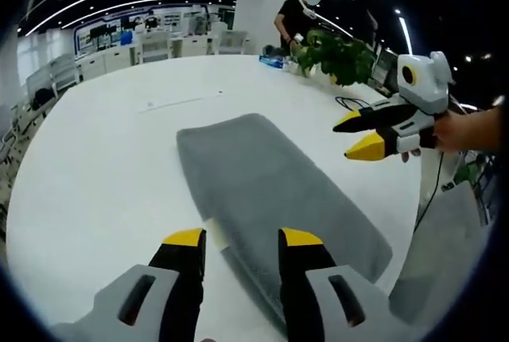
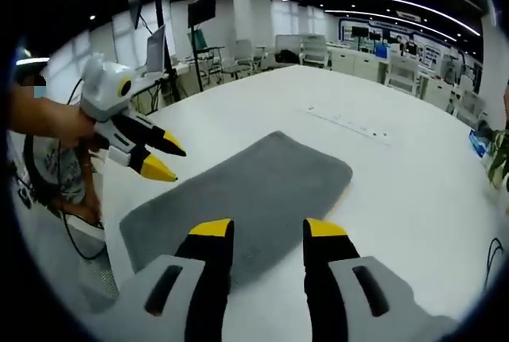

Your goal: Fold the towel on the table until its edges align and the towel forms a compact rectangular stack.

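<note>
Jaws of both grippers gape (nothing held) above towel [image 1: 278, 191].

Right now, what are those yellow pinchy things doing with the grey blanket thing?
A person holds a hand-held gripper in each hand over a grey rectangular fabric towel lying flat on a big white round table. The left hand-held gripper hovers at one end of the towel, the right hand-held gripper near its long edge. Both are open, gripping nothing. The towel already looks folded into a long strip.

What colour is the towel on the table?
The towel is plain dark grey with no pattern; it shows best in the right gripper view.
</note>
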